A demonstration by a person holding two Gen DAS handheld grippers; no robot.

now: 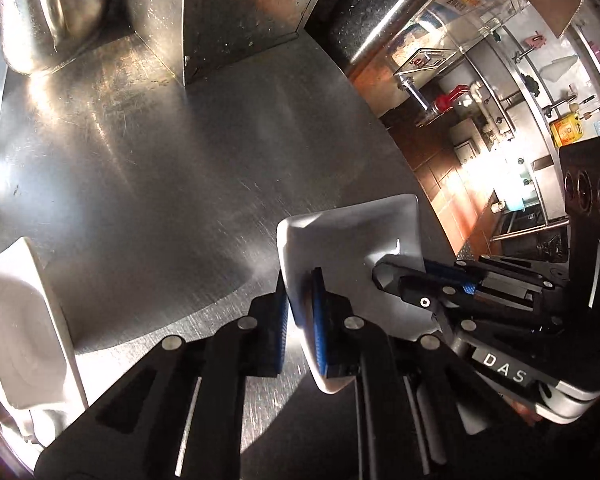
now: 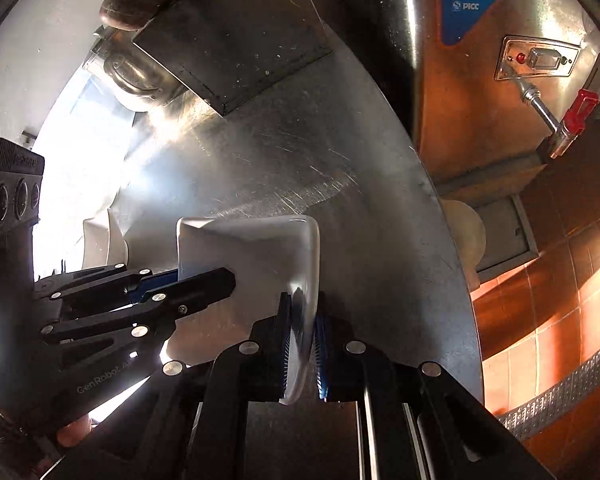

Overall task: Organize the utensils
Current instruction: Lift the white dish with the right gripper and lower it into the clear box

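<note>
A white square dish [image 1: 352, 236] is held above the steel counter [image 1: 160, 152] by both grippers. My left gripper [image 1: 300, 320] is shut on the dish's left rim. My right gripper [image 1: 420, 280] comes in from the right and is shut on the opposite rim. In the right wrist view the same dish [image 2: 252, 248] shows; my right gripper [image 2: 302, 344] clamps its right rim, and my left gripper [image 2: 204, 280] grips its left side. A second white dish [image 1: 16, 320] lies at the left edge of the counter; it also shows in the right wrist view [image 2: 100, 244].
A steel pot [image 1: 52, 12] and a steel box [image 1: 236, 12] stand at the back of the counter. The counter's curved edge [image 2: 456, 280] drops to an orange tiled floor [image 2: 560, 300]. A steel water boiler [image 2: 500, 60] with a red-handled tap [image 2: 576, 116] stands to the right.
</note>
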